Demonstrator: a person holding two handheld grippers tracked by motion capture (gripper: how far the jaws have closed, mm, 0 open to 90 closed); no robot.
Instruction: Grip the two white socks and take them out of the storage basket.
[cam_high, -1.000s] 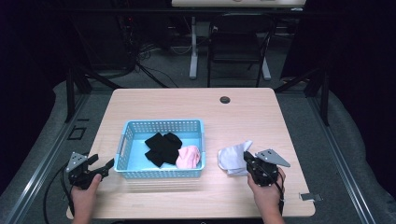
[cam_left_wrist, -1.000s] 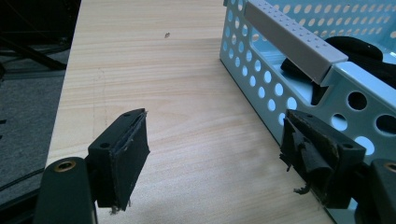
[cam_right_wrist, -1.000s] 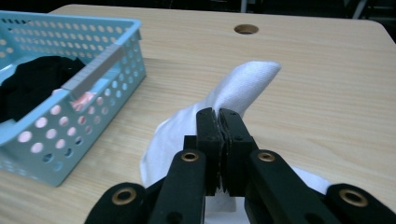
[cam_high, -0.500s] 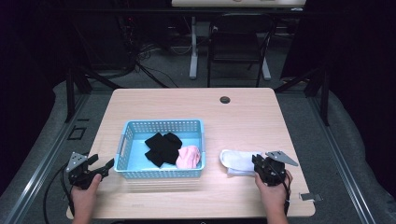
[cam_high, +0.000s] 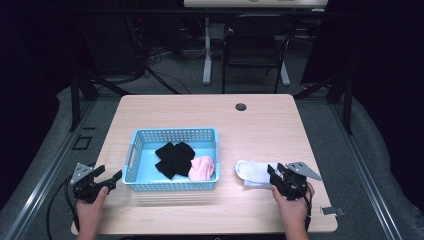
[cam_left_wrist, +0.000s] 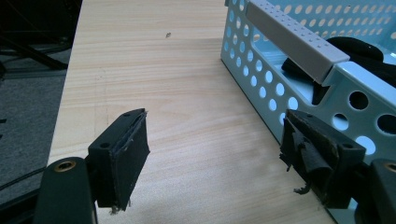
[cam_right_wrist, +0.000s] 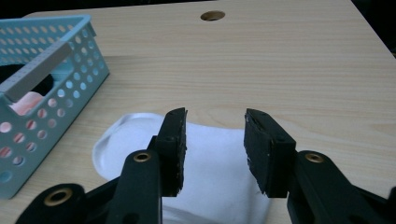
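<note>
Wooden table (cam_high: 260, 120), blue basket (cam_high: 175, 186) beside white sock (cam_high: 252, 171)

L gripper (cam_high: 111, 179): lower left of high view, jaws apart. R gripper (cam_high: 272, 171): lower right, jaws apart, hand-held.

The left claw (cam_high: 111, 180) is built of black parts, with a grey three-cornered plate (cam_high: 81, 172) fixed on top and a black cable (cam_high: 56, 201) trailed from it. The right claw (cam_high: 273, 174) is likewise black and is topped by a grey three-cornered plate (cam_high: 302, 169). Brass-coloured rivets (cam_right_wrist: 141, 157) are seen at the jaw pivots. Flat black pads (cam_left_wrist: 132, 148) are fitted to the jaws; their edges are frayed, and small screw holes are noted in them. No sleeves are seen at the wrists.
</note>
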